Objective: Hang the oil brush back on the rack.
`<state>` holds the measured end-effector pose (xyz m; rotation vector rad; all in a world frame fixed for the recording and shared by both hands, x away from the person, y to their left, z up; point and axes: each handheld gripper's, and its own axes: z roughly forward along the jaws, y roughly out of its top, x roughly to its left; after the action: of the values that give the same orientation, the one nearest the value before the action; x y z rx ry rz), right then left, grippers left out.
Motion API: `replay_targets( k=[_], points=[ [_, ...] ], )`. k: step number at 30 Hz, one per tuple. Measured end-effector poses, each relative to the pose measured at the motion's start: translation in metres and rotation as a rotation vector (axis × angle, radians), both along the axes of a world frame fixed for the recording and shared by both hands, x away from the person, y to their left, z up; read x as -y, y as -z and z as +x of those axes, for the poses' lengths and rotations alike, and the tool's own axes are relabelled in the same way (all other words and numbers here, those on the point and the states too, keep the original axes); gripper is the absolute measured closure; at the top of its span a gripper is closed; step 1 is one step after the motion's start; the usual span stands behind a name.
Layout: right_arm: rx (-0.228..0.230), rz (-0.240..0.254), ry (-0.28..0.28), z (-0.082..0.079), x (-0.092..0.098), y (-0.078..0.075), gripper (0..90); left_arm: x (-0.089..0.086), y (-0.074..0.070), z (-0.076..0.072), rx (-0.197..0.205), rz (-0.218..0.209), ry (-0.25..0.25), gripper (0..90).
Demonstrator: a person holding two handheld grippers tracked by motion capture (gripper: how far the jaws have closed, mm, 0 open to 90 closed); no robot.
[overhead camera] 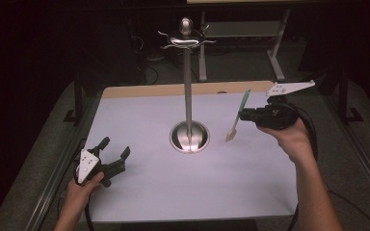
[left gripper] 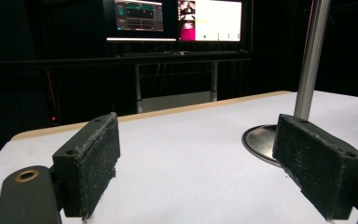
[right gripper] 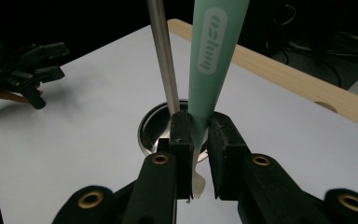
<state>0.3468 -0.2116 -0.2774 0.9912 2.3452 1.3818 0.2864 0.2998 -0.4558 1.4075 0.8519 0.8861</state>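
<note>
Right gripper view: padded black jaws pinch a tapered mint-green fork (right gripper: pixel 212 60).

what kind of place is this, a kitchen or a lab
Probably a lab or recording room, not a kitchen: a bare white table stands in a dark room, lit monitors glow behind it, and cables lie across the floor.

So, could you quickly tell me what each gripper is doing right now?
Left gripper: open, holding nothing, low over the table.
Right gripper: shut on the green-handled fork, raised beside the metal stand.
</note>
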Motion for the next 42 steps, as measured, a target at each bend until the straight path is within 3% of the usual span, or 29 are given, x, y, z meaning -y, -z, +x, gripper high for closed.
replay_targets(
  k=[16,42],
  points=[
    [0.063,0.023,-0.018,0.016,-0.008,-0.045,80.2,0.0,0.0,0.0,0.0,0.0,0.0,14.5],
    [0.103,0.002,-0.067,0.038,-0.037,-0.092,80.2,0.0,0.0,0.0,-0.001,0.002,0.001,14.5]
  ],
)
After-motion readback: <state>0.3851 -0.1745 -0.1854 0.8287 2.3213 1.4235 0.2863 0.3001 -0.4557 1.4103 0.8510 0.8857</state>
